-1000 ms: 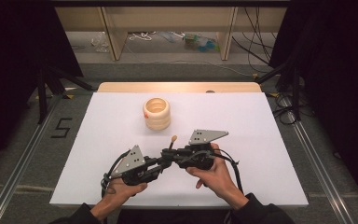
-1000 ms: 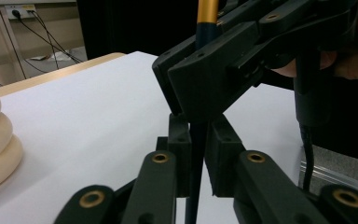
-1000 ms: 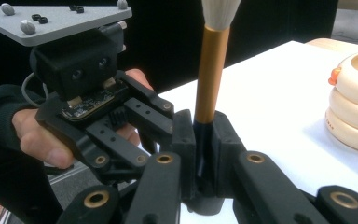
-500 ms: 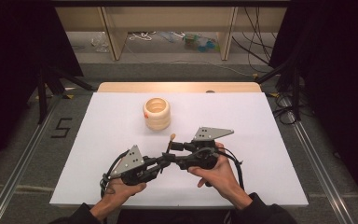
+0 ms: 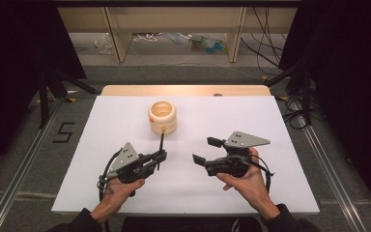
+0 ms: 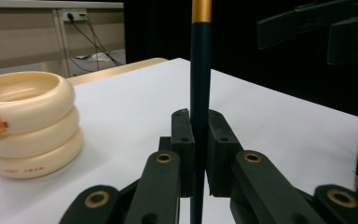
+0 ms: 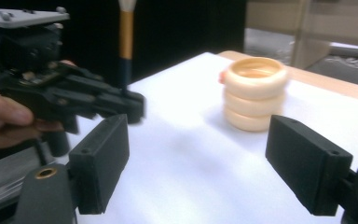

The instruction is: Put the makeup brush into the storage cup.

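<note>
A thin brush (image 5: 162,142) with a dark handle, a gold band and a pale tip stands upright, and my left gripper (image 5: 162,155) is shut on its handle (image 6: 200,70). Just beyond it a cream holder (image 5: 163,117) made of stacked rings, with a small orange spot, stands on the white table top. My right gripper (image 5: 206,150) is apart to the right, pointing left. Its jaws have just been opening and stand wide with nothing between them (image 7: 205,158). The right gripper view takes in the left gripper (image 7: 130,105), the brush (image 7: 126,42) and the holder (image 7: 254,93).
The white table top (image 5: 280,125) ends in a wooden strip (image 5: 125,90) at the far edge. Behind it stands a low shelf (image 5: 232,34) with cables and small clutter. Dark stands and cables flank both sides of the table.
My right gripper has drawn away to the right from the brush and the left gripper, and its jaws have spread. The left gripper keeps the brush upright in about the same place.
</note>
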The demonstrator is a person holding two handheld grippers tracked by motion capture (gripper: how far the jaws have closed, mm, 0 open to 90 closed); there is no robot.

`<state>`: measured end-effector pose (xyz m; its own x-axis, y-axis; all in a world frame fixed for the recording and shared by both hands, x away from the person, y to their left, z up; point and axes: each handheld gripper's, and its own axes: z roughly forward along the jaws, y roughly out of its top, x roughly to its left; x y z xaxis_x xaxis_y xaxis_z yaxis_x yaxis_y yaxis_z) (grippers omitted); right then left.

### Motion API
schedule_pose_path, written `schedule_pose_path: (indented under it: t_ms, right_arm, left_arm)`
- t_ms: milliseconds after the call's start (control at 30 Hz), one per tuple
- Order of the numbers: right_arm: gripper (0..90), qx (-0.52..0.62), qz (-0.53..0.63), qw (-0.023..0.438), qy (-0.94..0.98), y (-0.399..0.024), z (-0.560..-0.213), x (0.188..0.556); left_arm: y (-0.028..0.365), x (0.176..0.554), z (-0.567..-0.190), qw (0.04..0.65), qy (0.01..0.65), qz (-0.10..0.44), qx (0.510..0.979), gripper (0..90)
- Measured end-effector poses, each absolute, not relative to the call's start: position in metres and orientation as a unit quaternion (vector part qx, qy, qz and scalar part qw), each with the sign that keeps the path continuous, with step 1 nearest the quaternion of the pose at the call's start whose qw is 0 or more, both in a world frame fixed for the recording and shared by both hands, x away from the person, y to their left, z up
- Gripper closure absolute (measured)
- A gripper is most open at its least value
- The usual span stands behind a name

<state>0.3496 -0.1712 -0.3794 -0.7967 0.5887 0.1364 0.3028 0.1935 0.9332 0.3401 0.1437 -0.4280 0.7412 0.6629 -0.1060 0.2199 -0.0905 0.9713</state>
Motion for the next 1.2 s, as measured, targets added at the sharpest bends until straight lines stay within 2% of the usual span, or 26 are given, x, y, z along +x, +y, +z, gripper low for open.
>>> schedule_pose_path:
  t_ms: [233, 767, 1200]
  right_arm:
    - [17.5, 0.306, 0.564, 0.153, 0.751, -0.195, -0.388, 0.349]
    - [16.1, 0.321, 0.549, 0.188, 0.749, -0.236, -0.408, 0.344]
    - [16.2, 0.333, 0.546, 0.193, 0.744, -0.257, -0.421, 0.337]
  left_arm:
    - [0.149, 0.344, -0.427, 0.599, 0.317, 0.194, 0.709, 83.3]
    - [0.156, 0.358, -0.426, 0.598, 0.331, 0.207, 0.7, 83.3]
    - [0.157, 0.372, -0.427, 0.593, 0.345, 0.206, 0.698, 83.3]
